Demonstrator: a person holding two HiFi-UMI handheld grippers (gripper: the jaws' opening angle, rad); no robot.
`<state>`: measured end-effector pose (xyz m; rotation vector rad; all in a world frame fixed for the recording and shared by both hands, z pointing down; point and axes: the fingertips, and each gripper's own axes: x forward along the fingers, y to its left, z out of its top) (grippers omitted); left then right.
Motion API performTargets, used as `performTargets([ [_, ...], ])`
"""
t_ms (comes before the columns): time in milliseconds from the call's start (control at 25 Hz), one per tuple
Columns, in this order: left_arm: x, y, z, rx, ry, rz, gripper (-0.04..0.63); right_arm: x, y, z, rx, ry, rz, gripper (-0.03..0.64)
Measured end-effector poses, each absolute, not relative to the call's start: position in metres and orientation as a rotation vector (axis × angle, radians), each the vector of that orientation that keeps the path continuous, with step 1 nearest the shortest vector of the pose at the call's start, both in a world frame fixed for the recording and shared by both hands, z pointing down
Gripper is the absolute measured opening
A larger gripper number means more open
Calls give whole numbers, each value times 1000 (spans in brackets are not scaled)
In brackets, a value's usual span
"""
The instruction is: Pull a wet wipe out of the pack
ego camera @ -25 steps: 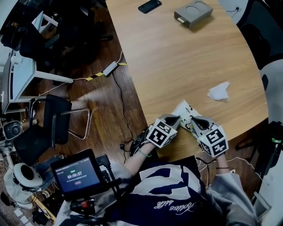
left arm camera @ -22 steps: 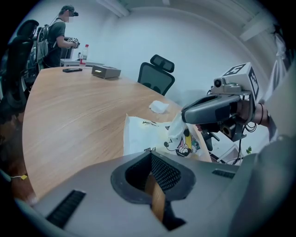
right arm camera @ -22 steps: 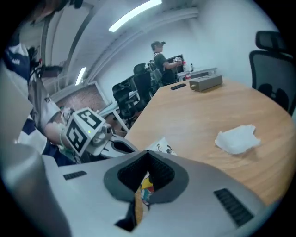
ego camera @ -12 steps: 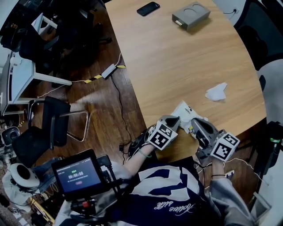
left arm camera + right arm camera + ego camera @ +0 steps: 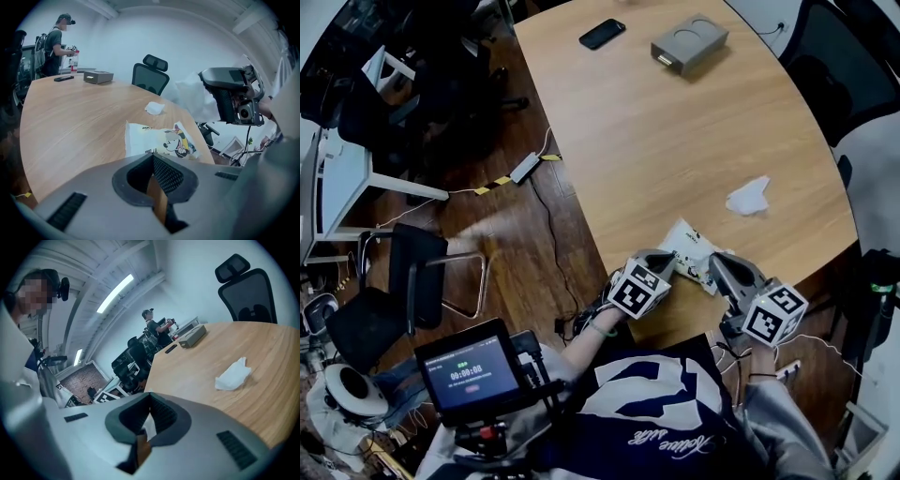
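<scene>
Right gripper (image 5: pixel 719 266) is clamped on a white wet wipe (image 5: pixel 193 95), probably limp, light and easily torn, best held by its edge, above the cartoon-printed pack (image 5: pixel 691 246) lying near the table (image 5: pixel 675 131) edge, while left gripper (image 5: pixel 664 260) is closed empty.

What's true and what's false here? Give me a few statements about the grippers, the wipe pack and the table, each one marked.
1. The right gripper grips a white wipe between its jaws. True.
2. The pack lies on the floor. False: it lies on the table, near the edge.
3. A crumpled wipe lies on the table beyond the pack. True.
4. The left gripper is wide open. False: its jaws are together, with nothing between them.
5. The phone sits on top of the grey box. False: they lie apart.
</scene>
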<state>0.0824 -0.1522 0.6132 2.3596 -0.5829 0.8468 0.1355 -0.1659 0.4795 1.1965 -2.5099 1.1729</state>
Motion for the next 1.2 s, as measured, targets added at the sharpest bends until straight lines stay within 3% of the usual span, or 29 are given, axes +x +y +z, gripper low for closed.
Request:
performTargets([
  [520, 79, -133, 540, 2435, -449, 542, 3, 136, -104, 482, 1573, -2379, 1172, -2],
  [1200, 11, -36, 503, 2432, -70, 544, 3, 67, 30, 470, 2169, -2146, 1136, -2],
])
